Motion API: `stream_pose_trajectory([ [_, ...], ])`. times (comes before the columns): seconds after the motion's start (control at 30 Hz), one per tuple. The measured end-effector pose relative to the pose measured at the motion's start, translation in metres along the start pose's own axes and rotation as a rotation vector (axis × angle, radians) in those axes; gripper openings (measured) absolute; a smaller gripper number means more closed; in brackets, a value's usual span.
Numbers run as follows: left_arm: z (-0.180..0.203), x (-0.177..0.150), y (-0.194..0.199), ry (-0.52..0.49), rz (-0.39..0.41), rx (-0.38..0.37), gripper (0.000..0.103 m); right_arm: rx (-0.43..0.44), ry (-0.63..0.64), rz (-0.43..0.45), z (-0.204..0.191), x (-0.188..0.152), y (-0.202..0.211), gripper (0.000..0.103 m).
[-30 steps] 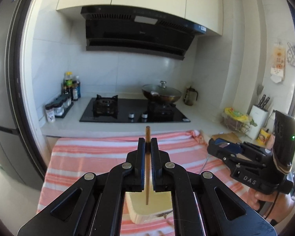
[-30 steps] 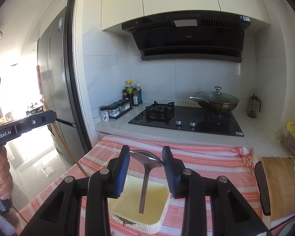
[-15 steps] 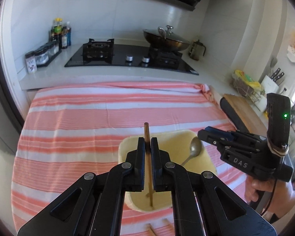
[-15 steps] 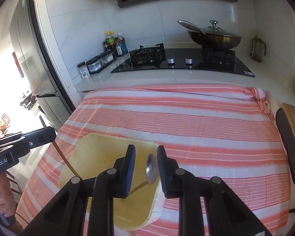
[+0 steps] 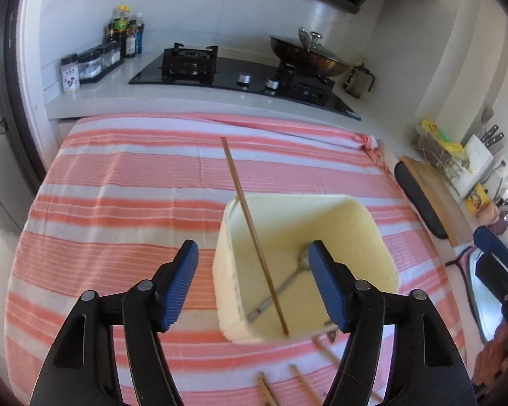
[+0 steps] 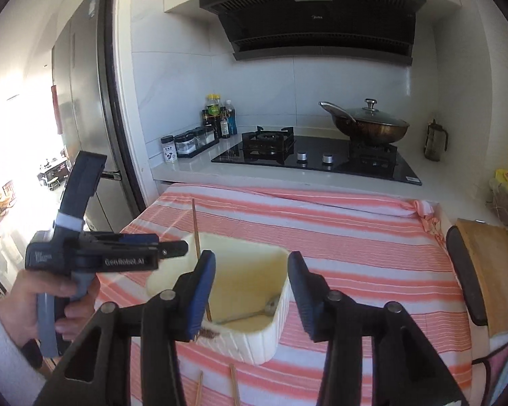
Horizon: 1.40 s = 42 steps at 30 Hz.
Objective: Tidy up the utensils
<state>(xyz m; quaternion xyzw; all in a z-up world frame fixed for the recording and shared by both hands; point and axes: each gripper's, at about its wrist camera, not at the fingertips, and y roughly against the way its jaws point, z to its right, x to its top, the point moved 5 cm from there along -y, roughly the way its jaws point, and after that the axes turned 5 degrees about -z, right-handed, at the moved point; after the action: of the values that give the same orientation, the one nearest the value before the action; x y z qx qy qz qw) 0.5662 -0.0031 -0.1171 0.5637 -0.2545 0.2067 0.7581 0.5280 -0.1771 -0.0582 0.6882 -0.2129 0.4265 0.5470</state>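
Note:
A cream bin (image 5: 372, 223) (image 6: 274, 324) stands on the striped cloth. A wooden chopstick (image 5: 250, 233) (image 6: 195, 226) leans inside it, free of my left gripper (image 5: 254, 270) (image 6: 183, 248), whose jaws are opening wide on either side of it without touching. On the bin's floor lies a metal spoon (image 5: 281, 287) (image 6: 254, 313). My right gripper (image 6: 252, 280) (image 5: 498, 270) hovers just before the bin, its jaws opening with nothing between the pads. Two loose chopsticks (image 5: 301, 385) (image 6: 233, 385) lie on the cloth in front of the bin.
Behind the cloth (image 5: 135, 203) runs a counter with a gas hob (image 6: 308, 155), a lidded wok (image 6: 372, 125) and condiment bottles (image 6: 216, 118). A wooden cutting board (image 6: 491, 270) lies at the right, a fridge (image 6: 81, 118) stands at the left.
Both grippers came down to the bin and opened. The left one let go of the chopstick, now leaning in the bin; the right one let go of the spoon, now lying inside.

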Motion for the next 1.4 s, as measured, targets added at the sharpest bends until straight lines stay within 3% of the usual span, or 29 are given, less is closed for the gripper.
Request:
stream_pose_trajectory([
  [0.1, -0.008, -0.039, 0.039, -0.032, 0.030, 0.011, 0.084, -0.014, 0.038, -0.009, -0.007, -0.043, 0.030, 0.054],
  [0.3, -0.022, -0.147, 0.094, -0.061, -0.028, 0.093, 0.092, -0.115, 0.055, -0.101, -0.001, -0.157, 0.073, 0.056],
  [0.47, -0.046, -0.223, 0.092, 0.060, -0.101, 0.171, 0.093, -0.196, -0.028, -0.261, 0.032, -0.237, 0.079, 0.056],
  [0.6, -0.069, -0.245, 0.069, 0.148, -0.085, 0.258, 0.093, -0.241, -0.178, -0.363, 0.071, -0.278, 0.076, 0.056],
  [0.7, -0.081, -0.244, 0.058, 0.177, -0.040, 0.325, 0.093, -0.296, -0.230, -0.385, 0.095, -0.290, 0.071, 0.056],
  [0.77, -0.088, -0.241, 0.052, 0.204, -0.020, 0.345, 0.093, -0.319, -0.225, -0.370, 0.101, -0.289, 0.069, 0.063],
  [0.93, -0.102, -0.236, 0.030, 0.271, -0.041, 0.314, 0.093, -0.313, -0.243, -0.365, 0.105, -0.287, 0.062, 0.073],
  [1.03, -0.102, -0.234, 0.028, 0.252, -0.041, 0.335, 0.095, -0.318, -0.239, -0.367, 0.103, -0.288, 0.062, 0.073],
  [1.2, -0.099, -0.244, 0.030, 0.232, -0.057, 0.345, 0.102, -0.335, -0.255, -0.375, 0.114, -0.281, 0.051, 0.085],
  [1.27, -0.097, -0.243, 0.027, 0.218, -0.071, 0.365, 0.102, -0.343, -0.275, -0.384, 0.119, -0.280, 0.046, 0.095],
  [1.4, -0.093, -0.245, 0.024, 0.186, -0.097, 0.413, 0.103, -0.354, -0.281, -0.393, 0.122, -0.281, 0.043, 0.100],
])
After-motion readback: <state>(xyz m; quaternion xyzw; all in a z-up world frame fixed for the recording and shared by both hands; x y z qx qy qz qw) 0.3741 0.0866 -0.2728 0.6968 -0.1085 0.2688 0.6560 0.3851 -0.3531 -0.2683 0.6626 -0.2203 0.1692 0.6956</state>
